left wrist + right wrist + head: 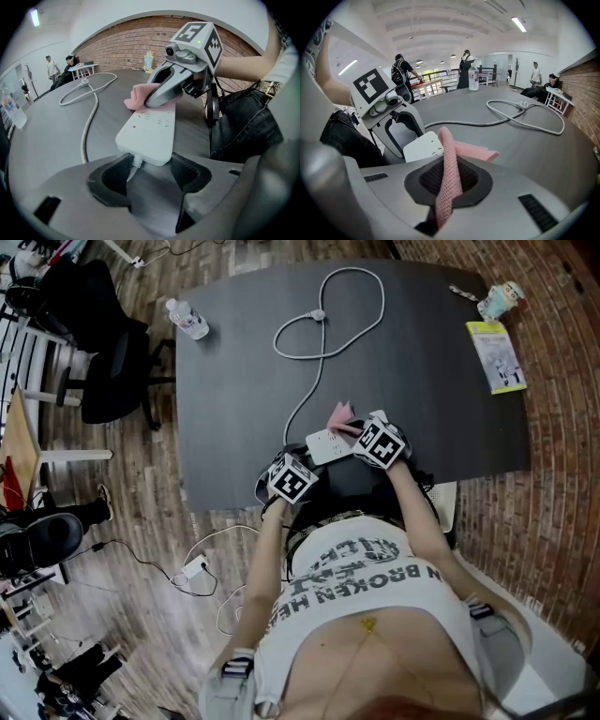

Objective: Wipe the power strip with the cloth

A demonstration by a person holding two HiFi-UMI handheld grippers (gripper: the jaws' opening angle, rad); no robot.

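A white power strip (328,444) lies on the dark table (234,381) near its front edge, its cord looping away to the back. My right gripper (370,435) is shut on a pink cloth (342,415), which rests on the strip's far end. In the right gripper view the cloth (449,164) rises out of the shut jaws and drapes onto the strip (423,146). My left gripper (149,176) is open, and the strip's cord end (150,131) lies just ahead of its fingertips. The left gripper view also shows the right gripper (152,99) pressing the cloth (137,99) down.
The white cable (328,310) loops across the table's middle. A water bottle (190,320) stands at the back left. A yellow booklet (497,354) and a small figurine (502,298) are at the back right. An office chair (108,343) is left of the table.
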